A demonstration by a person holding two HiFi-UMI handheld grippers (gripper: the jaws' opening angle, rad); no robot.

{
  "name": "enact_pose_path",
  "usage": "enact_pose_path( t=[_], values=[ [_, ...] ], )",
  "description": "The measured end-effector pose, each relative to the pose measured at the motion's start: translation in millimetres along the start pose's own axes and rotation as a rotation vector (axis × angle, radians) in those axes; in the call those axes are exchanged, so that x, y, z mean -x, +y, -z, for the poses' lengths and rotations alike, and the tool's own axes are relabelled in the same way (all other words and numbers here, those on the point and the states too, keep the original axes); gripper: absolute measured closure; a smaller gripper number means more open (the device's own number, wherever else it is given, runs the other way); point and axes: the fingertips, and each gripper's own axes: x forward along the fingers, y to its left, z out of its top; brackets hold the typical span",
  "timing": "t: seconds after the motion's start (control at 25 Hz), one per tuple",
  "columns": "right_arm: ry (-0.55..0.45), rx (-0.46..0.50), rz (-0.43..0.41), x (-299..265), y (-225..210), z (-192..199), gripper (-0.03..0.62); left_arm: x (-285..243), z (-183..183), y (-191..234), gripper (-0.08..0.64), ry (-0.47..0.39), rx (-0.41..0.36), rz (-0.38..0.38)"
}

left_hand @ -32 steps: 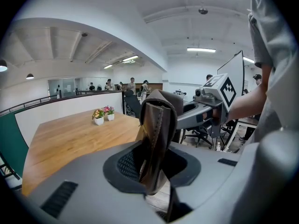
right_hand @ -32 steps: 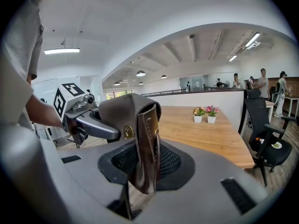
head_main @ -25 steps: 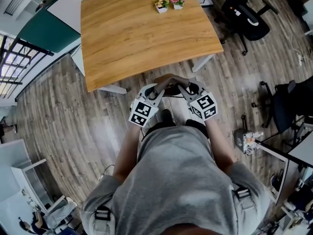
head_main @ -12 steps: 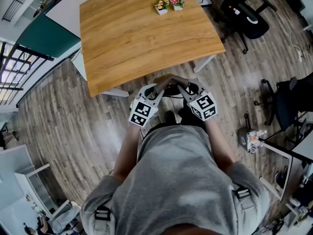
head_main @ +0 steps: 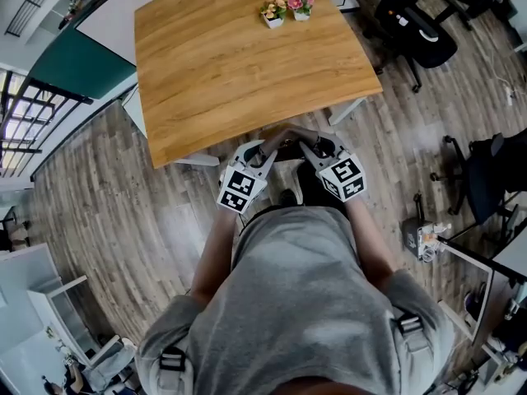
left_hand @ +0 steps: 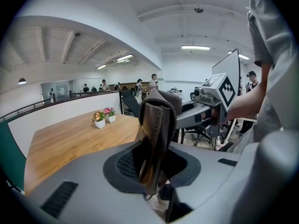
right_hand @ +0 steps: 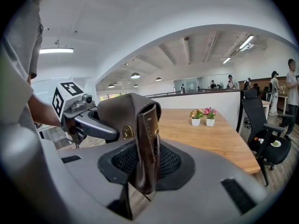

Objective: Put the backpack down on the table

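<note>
A brown leather backpack strap (head_main: 288, 141) is pinched from both sides, just off the near edge of the wooden table (head_main: 239, 64). My left gripper (head_main: 270, 148) is shut on the strap (left_hand: 156, 125), which stands folded between its jaws. My right gripper (head_main: 308, 148) is shut on the same strap (right_hand: 147, 143), beside a brass stud (right_hand: 125, 132). Each gripper shows in the other's view: the right gripper (left_hand: 205, 111) and the left gripper (right_hand: 88, 120). A dark mass (head_main: 317, 192) hangs below my hands; the backpack's body is mostly hidden.
Two small flower pots (head_main: 285, 6) stand at the table's far edge. Black office chairs (head_main: 416, 31) stand right of the table, another chair (head_main: 486, 179) and a cluttered desk corner at far right. White table legs (head_main: 189, 150) stand on wood-plank floor.
Both grippers, still holding the strap, have come slightly nearer the table's near edge. The grip has not changed.
</note>
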Motion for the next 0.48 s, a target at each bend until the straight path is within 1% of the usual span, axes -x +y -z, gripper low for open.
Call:
enact_pose_path(
  t=[0.48],
  values=[
    [-0.004,0.0,-0.023,-18.6,-29.5,-10.2,0.497,-23.3,-13.8,21.7,0.462,0.015,-0.002,-0.017]
  ],
)
